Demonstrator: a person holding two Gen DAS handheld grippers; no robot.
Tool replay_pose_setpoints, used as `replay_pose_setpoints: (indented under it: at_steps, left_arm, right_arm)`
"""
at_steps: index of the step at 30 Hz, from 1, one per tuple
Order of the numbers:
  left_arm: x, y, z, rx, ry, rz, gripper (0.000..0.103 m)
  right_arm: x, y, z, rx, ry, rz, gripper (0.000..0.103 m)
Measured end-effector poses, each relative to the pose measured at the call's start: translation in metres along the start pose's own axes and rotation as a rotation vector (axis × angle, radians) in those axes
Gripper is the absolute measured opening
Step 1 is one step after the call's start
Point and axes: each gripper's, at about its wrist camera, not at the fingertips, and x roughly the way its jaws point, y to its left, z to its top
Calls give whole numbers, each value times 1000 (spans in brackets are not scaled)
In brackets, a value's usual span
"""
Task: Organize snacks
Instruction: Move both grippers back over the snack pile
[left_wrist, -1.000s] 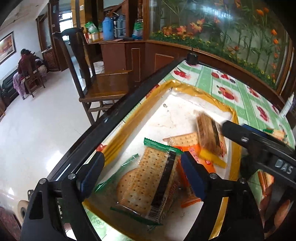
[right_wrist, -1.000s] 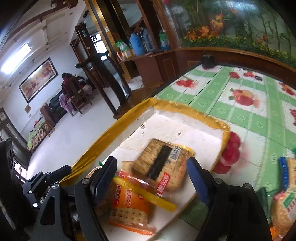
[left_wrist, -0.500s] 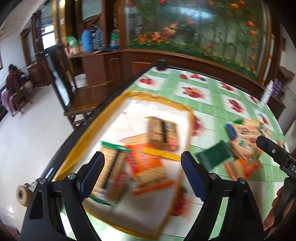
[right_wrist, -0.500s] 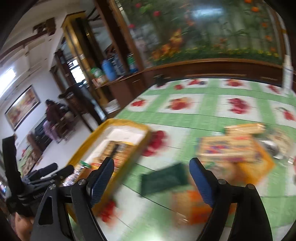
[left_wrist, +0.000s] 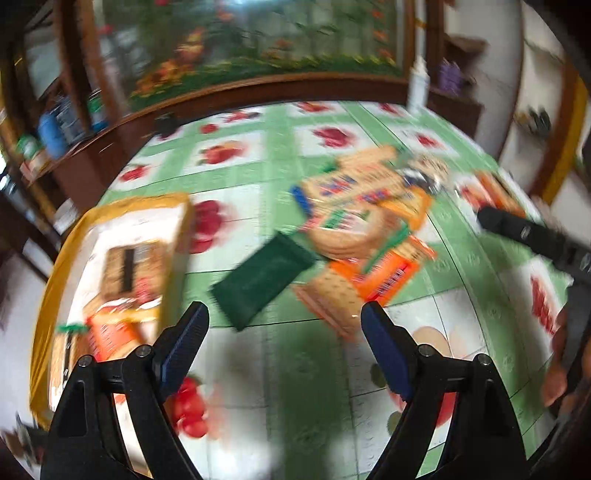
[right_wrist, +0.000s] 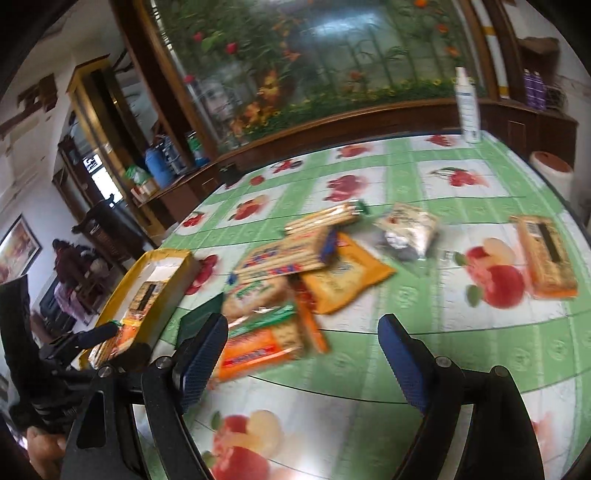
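A yellow-rimmed tray (left_wrist: 110, 210) at the table's left edge holds a few cracker packets (left_wrist: 129, 266); it also shows in the right wrist view (right_wrist: 162, 254). A loose pile of snack packets (left_wrist: 365, 218) lies mid-table, with a dark green packet (left_wrist: 262, 277) beside it. The pile also shows in the right wrist view (right_wrist: 295, 273), with a lone cracker packet (right_wrist: 546, 254) at the right. My left gripper (left_wrist: 284, 336) is open and empty above the table, before the green packet. My right gripper (right_wrist: 301, 347) is open and empty, near the pile's front.
The table wears a green and white fruit-print cloth (right_wrist: 461, 206). A white spray bottle (right_wrist: 467, 107) stands at its far edge. A white tub with an orange rim (right_wrist: 552, 173) sits at the right. A wooden counter and a chair lie beyond the left edge.
Both grippers have pulled away from the tray and swung right toward the loose pile mid-table. The tray has slid to the left of both views. Both stay open and empty.
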Motion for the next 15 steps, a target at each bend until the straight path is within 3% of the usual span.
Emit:
replay_pose_setpoints:
  at_steps: [10, 15]
  left_arm:
    - [18, -28, 8, 45, 33, -55, 85]
    - [22, -33, 4, 79, 37, -113, 85]
  right_arm:
    - [-36, -50, -1, 66, -60, -70, 86]
    - [-46, -90, 4, 124, -78, -184, 86]
